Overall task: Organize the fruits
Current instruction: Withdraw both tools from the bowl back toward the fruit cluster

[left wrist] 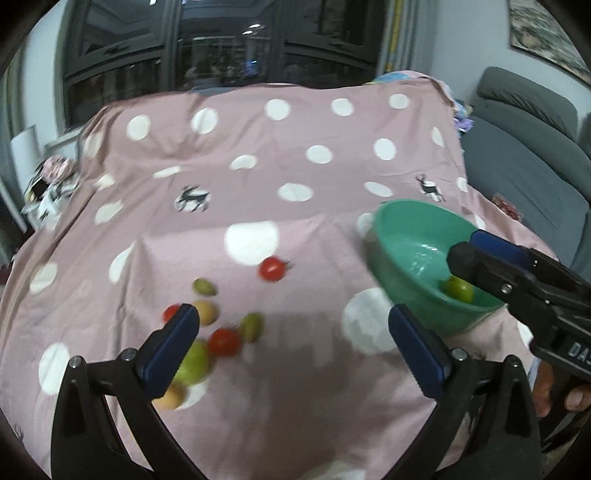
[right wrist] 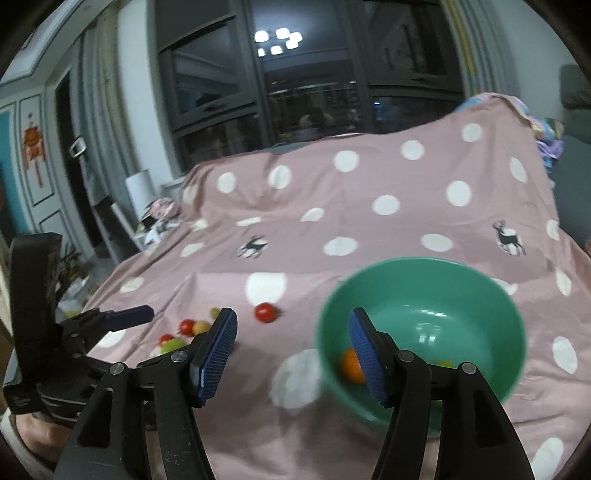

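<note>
Approx 8 loose fruits (left wrist: pixel 221 339) on pink cloth (left wrist: pixel 295 166), blurred; 1 green bowl (left wrist: pixel 406 236) w/ 2 fruits: green (left wrist: pixel 460 290), orange (right wrist: pixel 351 365). Left claw (left wrist: pixel 293 347) released wide, right claw (right wrist: pixel 291 354) apart, both gripping nothing.

Windows: tall dark-framed panes (right wrist: pixel 314 92) behind the far edge, black outside.
Light: a cluster of ceiling lamps (right wrist: pixel 279 40) mirrored in the glass.
Sofa: grey (left wrist: pixel 524 147), past the right edge.
Wall: white, with a framed picture (left wrist: pixel 543 33) at upper right.
Door: panelled, left, with a red hanging ornament (right wrist: pixel 32 147).
Curtain: pale, striped (right wrist: pixel 469 44), right of the windows.
</note>
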A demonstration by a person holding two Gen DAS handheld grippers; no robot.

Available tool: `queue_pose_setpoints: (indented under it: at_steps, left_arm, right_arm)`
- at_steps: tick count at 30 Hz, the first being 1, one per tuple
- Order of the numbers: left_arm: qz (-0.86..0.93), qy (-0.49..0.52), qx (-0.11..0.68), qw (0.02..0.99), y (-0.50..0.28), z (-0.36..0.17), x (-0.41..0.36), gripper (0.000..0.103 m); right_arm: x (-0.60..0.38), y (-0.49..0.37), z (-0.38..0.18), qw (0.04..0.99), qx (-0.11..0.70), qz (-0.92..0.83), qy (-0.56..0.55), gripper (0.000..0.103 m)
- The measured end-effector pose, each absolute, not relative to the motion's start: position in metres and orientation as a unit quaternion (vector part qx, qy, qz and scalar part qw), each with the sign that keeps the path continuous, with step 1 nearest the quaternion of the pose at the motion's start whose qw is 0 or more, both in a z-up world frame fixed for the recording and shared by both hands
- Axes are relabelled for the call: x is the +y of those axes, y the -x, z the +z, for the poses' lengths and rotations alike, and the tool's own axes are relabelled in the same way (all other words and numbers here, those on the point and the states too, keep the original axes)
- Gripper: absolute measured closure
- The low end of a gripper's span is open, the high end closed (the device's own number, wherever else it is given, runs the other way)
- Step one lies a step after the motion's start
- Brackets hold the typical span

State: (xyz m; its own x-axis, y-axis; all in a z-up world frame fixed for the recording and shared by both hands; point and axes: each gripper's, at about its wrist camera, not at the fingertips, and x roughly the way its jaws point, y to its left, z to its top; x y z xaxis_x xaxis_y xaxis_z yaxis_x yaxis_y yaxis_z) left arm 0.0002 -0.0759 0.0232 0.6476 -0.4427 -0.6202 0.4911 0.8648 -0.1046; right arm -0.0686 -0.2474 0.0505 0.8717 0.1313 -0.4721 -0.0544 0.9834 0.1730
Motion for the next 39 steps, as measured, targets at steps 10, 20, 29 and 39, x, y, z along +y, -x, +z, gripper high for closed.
queue_pose_setpoints:
  at_steps: [10,20,29,39]
  left_arm:
    - [-0.229,0.005,0.367,0.901,0.002,-0.001,-0.008,0.0]
    - [-0.214,0.017,0.381,0.899,0.019,-0.025,0.058,0.0]
    - [-0.266,-0.015,0.381,0.885,0.009,-0.027,0.027,0.006]
    - [-0.269,-0.022,0.409,0.871,-0.013,-0.04,0.016,0.02]
  right_arm:
    - [-0.2,0.056,0.033,0.952,0.287,0.091,-0.054,0.039]
    - [-0.172,0.049,0.003,0.932,0.336,0.128,-0.036,0.039]
    - [-0.161,0.041,-0.011,0.92,0.361,0.146,-0.035,0.039]
    - [-0.154,0.022,-0.016,0.908,0.386,0.163,-0.027,0.04]
